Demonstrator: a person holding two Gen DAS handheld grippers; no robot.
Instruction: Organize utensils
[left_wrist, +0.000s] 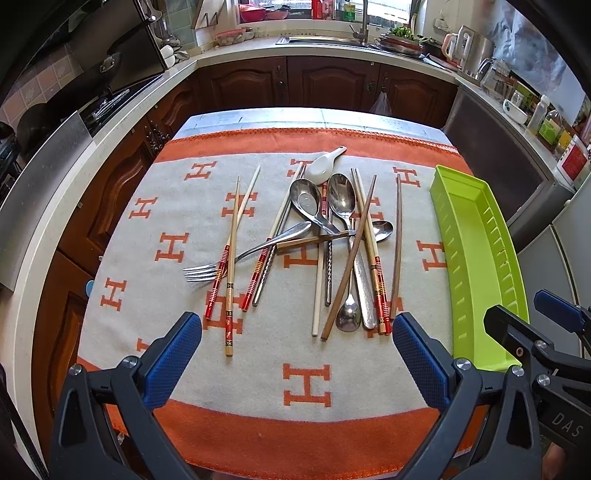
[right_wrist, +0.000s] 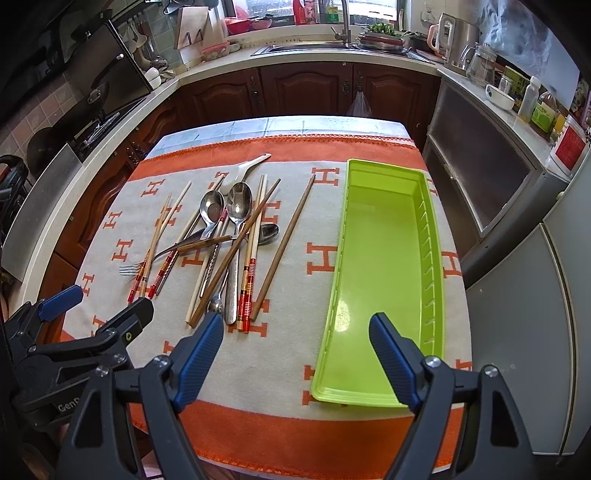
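Utensils: mixed steel spoons, fork and chopsticks (left_wrist: 332, 240) heaped mid-bench, unsorted.
Tray: long lime-green plastic tray (right_wrist: 384, 258) empty, alongside for loading.
Left hand-held gripper (left_wrist: 297, 345): wide, empty.
Right hand-held gripper (right_wrist: 297, 345): wide, empty.

Setting: a home kitchen. A sink with faucet (left_wrist: 364, 22) is sitting in the far countertop (left_wrist: 258, 48); dark wooden cabinet doors (left_wrist: 332, 86) are running below that sink, a stove hob (left_wrist: 107, 105) is lying to its left, a kettle (left_wrist: 456, 44) and bottles (left_wrist: 541, 114) are standing to its right.

Bright window daylight, perhaps; warped edges.
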